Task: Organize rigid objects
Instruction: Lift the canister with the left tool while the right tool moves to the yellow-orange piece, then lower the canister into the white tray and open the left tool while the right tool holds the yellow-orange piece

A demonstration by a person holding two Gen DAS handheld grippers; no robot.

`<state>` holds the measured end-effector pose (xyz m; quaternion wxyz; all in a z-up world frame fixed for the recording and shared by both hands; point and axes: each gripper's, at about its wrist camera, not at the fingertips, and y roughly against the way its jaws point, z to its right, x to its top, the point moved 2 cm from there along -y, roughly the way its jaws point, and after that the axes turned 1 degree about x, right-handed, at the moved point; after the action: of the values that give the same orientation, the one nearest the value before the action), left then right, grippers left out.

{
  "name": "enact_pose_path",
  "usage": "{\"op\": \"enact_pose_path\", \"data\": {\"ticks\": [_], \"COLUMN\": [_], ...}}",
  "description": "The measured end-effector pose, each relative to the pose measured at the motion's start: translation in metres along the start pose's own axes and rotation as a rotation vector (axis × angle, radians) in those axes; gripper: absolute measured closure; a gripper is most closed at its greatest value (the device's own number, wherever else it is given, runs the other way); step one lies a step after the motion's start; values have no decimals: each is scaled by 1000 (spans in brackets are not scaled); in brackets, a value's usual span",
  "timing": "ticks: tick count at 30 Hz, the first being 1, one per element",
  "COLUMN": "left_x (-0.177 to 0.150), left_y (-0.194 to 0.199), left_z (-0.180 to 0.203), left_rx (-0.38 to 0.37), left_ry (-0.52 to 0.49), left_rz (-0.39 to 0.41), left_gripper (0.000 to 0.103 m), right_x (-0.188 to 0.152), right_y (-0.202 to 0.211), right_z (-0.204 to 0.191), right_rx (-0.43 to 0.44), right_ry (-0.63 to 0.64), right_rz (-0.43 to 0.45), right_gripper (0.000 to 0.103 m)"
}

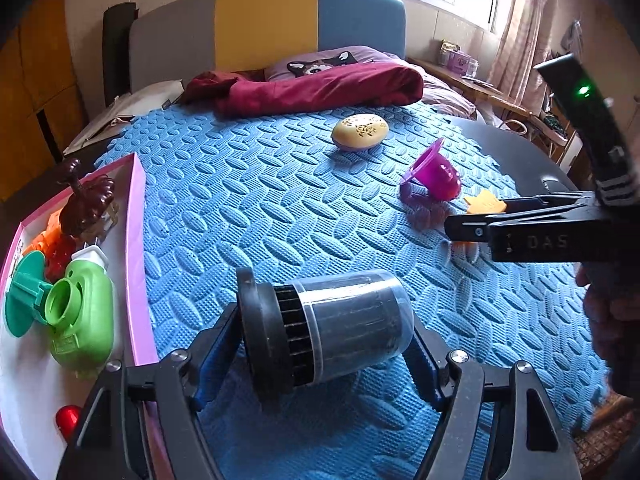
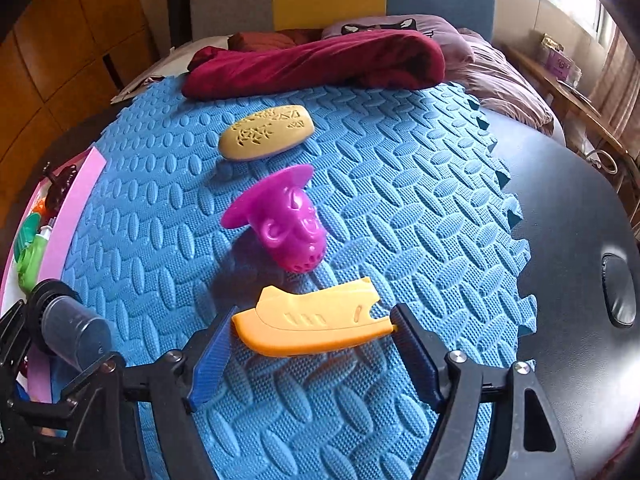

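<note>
My left gripper (image 1: 324,340) is shut on a dark cylindrical filter with a clear sleeve (image 1: 328,328), held sideways above the blue foam mat (image 1: 248,184); it also shows in the right wrist view (image 2: 68,324). My right gripper (image 2: 312,332) is shut on an orange plastic piece (image 2: 316,324), just above the mat; it also shows in the left wrist view (image 1: 486,202). A magenta strainer cup (image 2: 284,220) lies on its side beyond it. A yellow oval case (image 2: 266,132) lies farther back.
A pink-rimmed white box (image 1: 136,264) at the left holds a green piece (image 1: 80,316), a teal piece, orange and red pieces and a brown figure (image 1: 86,200). A maroon blanket (image 1: 312,84) lies at the mat's far edge. A black table surface (image 2: 572,248) is right of the mat.
</note>
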<state>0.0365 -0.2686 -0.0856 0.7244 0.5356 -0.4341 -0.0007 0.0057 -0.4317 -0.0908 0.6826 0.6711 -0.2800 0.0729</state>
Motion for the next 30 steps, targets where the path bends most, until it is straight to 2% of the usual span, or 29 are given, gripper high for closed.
{"op": "enact_pose_path", "data": {"ticks": [13,25,30], "left_x": [8,3,3], "left_y": [50,84,106], "left_z": [3,-12,-47], "left_rx": [-134,-122,-92], "left_ry": [11,20,87], "left_rz": [98,137,161], "left_gripper": [27,27,27], "right_x": [2,-1,0], "right_y": [-6,-4,-4], "right_z": [1,-2,-2], "right_rx": [-16,-27,-28], "right_ry": [-1,21,22], "right_rz": [22,43,43], "right_gripper": [25,25,25]}}
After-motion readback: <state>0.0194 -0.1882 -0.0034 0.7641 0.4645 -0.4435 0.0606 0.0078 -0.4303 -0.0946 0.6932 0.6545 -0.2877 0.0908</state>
